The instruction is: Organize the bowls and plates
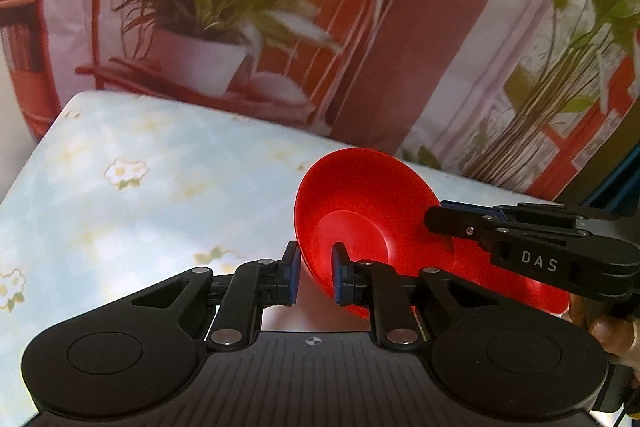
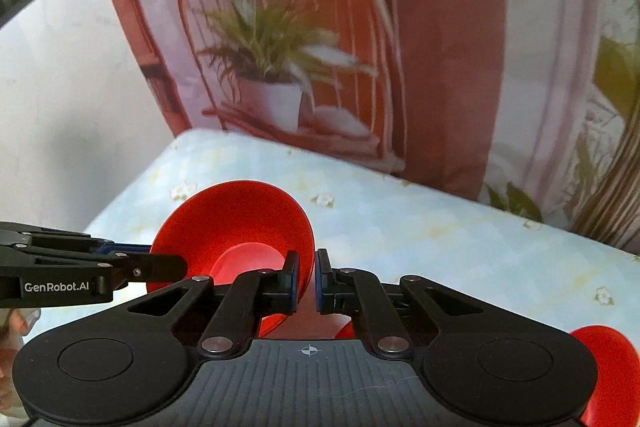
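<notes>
So we've got the red bowl [image 1: 360, 211] pinched by its rim on opposite sides, left gripper [image 1: 316, 277] and right gripper [image 2: 306, 281] both clamped on it, tilted above the floral tablecloth [image 1: 120, 187]. Uneven pulling could pop the thin rim out. Plenty of bare table beyond our fingertips; another red dish [image 2: 608, 367] sits right of the right fingers.

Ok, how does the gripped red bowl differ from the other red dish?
The gripped red bowl is tilted, rim pinched by left gripper and right gripper; the other red dish is ungripped. The bowl shows its inside; the dish is mostly hidden. Both are red.
</notes>
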A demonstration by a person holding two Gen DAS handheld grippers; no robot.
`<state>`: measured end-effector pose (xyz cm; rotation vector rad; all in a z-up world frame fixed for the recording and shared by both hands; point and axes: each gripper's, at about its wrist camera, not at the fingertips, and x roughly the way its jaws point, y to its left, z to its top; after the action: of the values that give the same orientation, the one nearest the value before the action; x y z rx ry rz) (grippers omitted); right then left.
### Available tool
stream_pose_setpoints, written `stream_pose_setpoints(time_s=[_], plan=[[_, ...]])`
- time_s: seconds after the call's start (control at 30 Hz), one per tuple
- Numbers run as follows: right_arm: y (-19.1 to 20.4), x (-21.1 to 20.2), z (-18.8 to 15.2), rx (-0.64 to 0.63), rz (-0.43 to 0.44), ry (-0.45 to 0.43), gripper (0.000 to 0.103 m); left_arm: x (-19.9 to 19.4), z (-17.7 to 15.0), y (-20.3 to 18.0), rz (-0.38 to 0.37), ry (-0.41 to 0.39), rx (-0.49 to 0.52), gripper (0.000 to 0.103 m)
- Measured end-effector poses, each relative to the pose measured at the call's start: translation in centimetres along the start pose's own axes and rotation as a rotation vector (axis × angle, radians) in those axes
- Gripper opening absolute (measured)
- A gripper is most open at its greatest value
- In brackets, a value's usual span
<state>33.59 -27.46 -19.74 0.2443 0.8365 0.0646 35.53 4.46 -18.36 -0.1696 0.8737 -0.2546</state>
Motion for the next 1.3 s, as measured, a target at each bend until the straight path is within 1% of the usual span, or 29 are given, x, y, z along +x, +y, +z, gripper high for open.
stream_pose_setpoints(time_s=[0.2,0.47,0.73,0.93,1.0,1.07,1.2,1.3], plan=[[-2.0,-3.3,0.0,0.022,-0.009,-0.055,0.007,0.0,-0.1,-2.9,-0.043,-0.007,0.046,0.017],[-5.2,-6.0,-2.2,0.072,-0.043,-0.086,0.007,0.7,-1.0,-6.3,-0.082,-0.005,0.106,0.017],[-7.6,-8.0,-4.3,0.131,-0.075,-0.113,0.007,1.1,-1.1,-9.8,-0.084,-0.011,0.163,0.017],[-9.1,-9.6,-5.1,0.178,-0.095,-0.153,0.007,1.0,0.3,-12.7,-0.057,-0.032,0.236,0.018],[-9.6,-10.0,-5.3,0.194,-0.099,-0.166,0.007,1.0,0.8,-12.9,-0.068,-0.032,0.242,0.018],[-10.2,-10.1,-5.4,0.212,-0.093,-0.161,0.007,1.3,0.8,-12.6,-0.076,-0.016,0.242,0.018],[-9.7,-9.4,-5.8,0.194,-0.084,-0.137,0.007,2.7,0.0,-11.7,-0.048,0.028,0.252,0.018],[-9.3,-8.6,-6.2,0.190,-0.085,-0.121,0.007,3.5,-0.5,-11.0,-0.042,0.053,0.251,0.018]])
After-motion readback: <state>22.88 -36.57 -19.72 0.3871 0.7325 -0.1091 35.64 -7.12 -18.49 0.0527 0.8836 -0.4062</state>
